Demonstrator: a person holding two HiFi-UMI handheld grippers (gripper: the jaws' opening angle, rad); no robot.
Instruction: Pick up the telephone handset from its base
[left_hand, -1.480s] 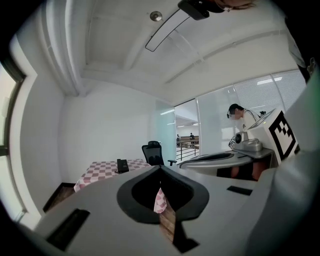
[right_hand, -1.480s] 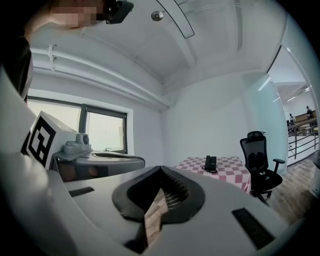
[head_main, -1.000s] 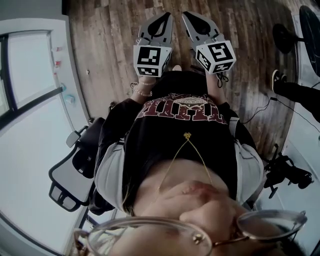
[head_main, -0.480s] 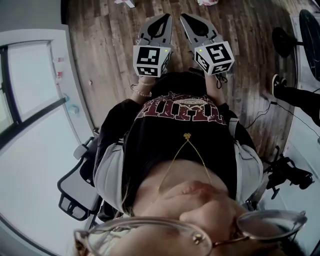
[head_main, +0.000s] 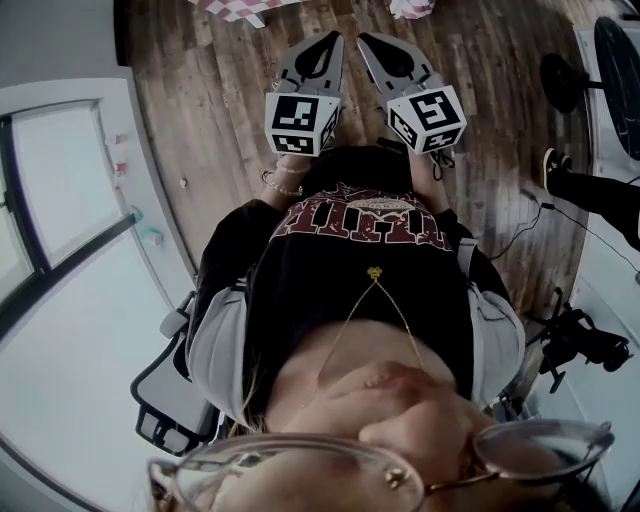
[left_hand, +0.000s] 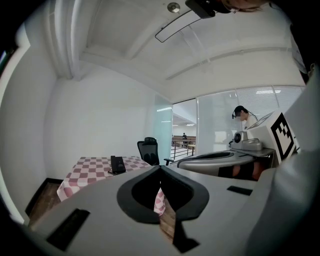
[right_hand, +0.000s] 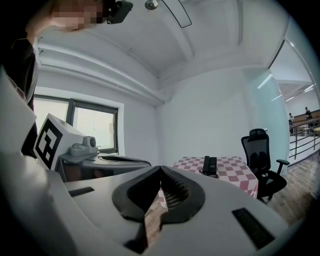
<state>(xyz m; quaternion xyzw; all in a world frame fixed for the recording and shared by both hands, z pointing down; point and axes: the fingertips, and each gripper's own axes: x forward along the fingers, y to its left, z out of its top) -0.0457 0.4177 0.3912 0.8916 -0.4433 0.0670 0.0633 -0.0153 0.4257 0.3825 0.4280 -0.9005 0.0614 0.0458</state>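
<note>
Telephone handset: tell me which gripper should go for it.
Left, marginally. The left gripper and right gripper are both shut, empty and far from the checked table; the telephone sits slightly nearer the left's jaw line in its own view.

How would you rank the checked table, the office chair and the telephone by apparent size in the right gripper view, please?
1 and 2. The checked table and the office chair cover similar areas of the picture, so I would not rank them.
3. The telephone is clearly the smallest, a dark shape on the table.
</note>
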